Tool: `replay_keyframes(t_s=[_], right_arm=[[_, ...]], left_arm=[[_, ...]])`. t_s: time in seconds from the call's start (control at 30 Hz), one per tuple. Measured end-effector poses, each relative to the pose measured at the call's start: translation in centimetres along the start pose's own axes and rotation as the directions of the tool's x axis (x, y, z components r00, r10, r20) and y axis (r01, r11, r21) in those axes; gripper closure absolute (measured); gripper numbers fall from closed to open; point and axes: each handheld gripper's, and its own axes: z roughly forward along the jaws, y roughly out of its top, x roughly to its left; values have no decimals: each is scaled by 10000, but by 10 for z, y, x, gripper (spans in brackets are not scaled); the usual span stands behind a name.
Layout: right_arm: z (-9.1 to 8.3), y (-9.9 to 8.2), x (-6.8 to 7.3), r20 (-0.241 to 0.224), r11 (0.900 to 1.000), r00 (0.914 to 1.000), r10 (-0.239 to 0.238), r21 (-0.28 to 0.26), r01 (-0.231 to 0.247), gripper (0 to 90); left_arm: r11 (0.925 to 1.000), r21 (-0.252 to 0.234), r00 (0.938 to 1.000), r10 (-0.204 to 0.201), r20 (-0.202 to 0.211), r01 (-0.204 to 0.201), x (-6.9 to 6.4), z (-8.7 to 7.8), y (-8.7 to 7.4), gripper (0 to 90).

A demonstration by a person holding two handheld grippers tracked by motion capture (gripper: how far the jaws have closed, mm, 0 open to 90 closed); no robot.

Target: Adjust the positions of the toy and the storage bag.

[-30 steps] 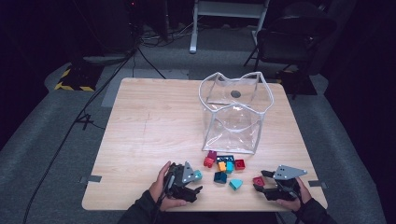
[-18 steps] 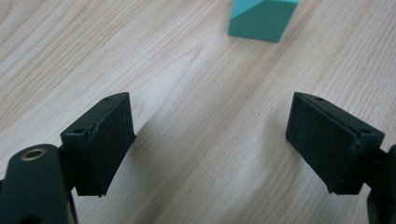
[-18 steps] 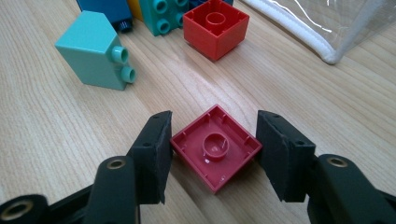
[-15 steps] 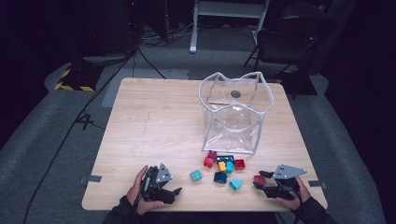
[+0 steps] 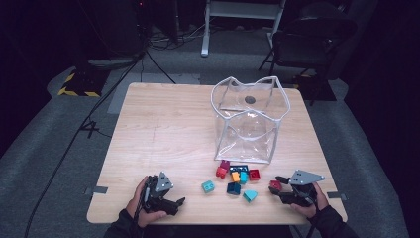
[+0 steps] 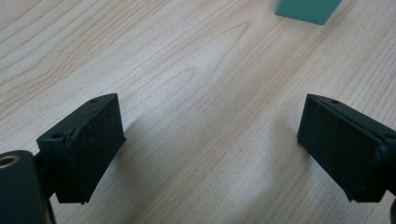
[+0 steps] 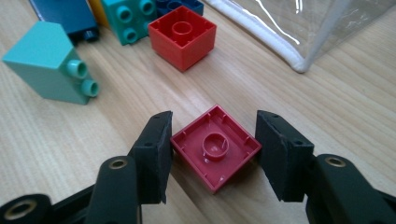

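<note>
My left gripper (image 5: pixel 178 202) rests near the table's front edge, left of the bricks. Its jaws have just been opening and now stand open over bare wood in the left gripper view (image 6: pixel 210 135). A small teal brick (image 5: pixel 208 186) lies loose to its right, its corner at the top of that view (image 6: pixel 308 9). My right gripper (image 5: pixel 276 187) sits at the front right. In the right gripper view (image 7: pixel 214 149) its jaws have just been closing, and the pads press on two corners of an upside-down dark red brick (image 7: pixel 215 148) lying on the table.
A clear plastic bag (image 5: pixel 247 119) with a white rim stands open behind the bricks. A cluster of bricks (image 5: pixel 236 174) lies in front of it: a red cube (image 7: pixel 183 37), a teal sloped brick (image 7: pixel 46 63), a teal one (image 7: pixel 128 16) and a dark blue one (image 7: pixel 65 14).
The left gripper has drawn back to the left from the brick cluster, leaving the teal brick on the table. The right hand has stayed in place by the dark red brick.
</note>
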Motion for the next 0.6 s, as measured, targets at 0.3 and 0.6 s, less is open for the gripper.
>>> replay_keyframes(t_s=[0.3,0.6], right_arm=[[0,3,-9,253,9992,9993,271,-302,-263,483],[-5,2,-18,626,9968,9961,622,-534,-589,483]], left_arm=[[10000,10,9999,-76,-79,76,0,0,0,70],[10000,30,10000,-36,-50,36,1,-1,0,71]])
